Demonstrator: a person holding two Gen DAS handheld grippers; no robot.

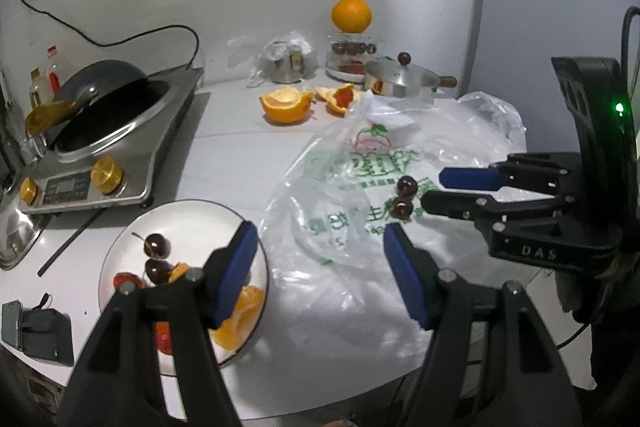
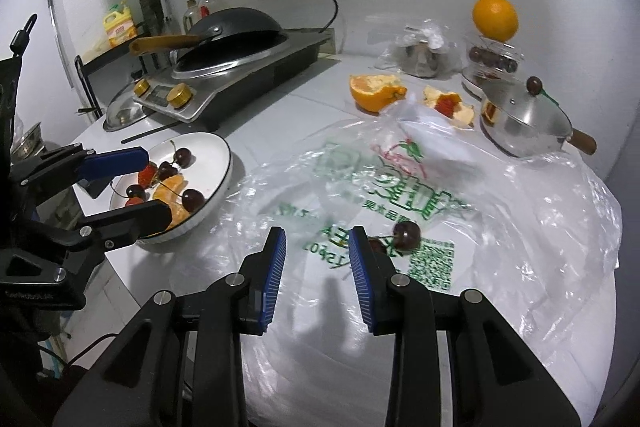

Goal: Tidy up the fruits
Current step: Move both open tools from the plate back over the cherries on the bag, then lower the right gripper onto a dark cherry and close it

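— Dark red, glossy: two cherries [image 2: 406, 235] lie on the plastic bag [image 2: 500, 227], joined at the stems, just right of the right tongs [image 2: 316, 267].

— Are those tongs holding anything?

— No. Their jaws stand narrow and empty, with the cherries outside the right pad. The left tongs [image 1: 320, 267] gape wider, also empty, between the plate [image 1: 120, 247] and the bag.

— How would the cherries handle?

— Light, round, smooth-skinned, likely to roll or squirt out of a hard pinch, and the skin bruises. The bag beneath is slick and crinkly, so it may slide or bunch up.

— Where to grip, then?

— Gently across one fruit's middle, or at the stems' joint; its twin should dangle along towards the plate.
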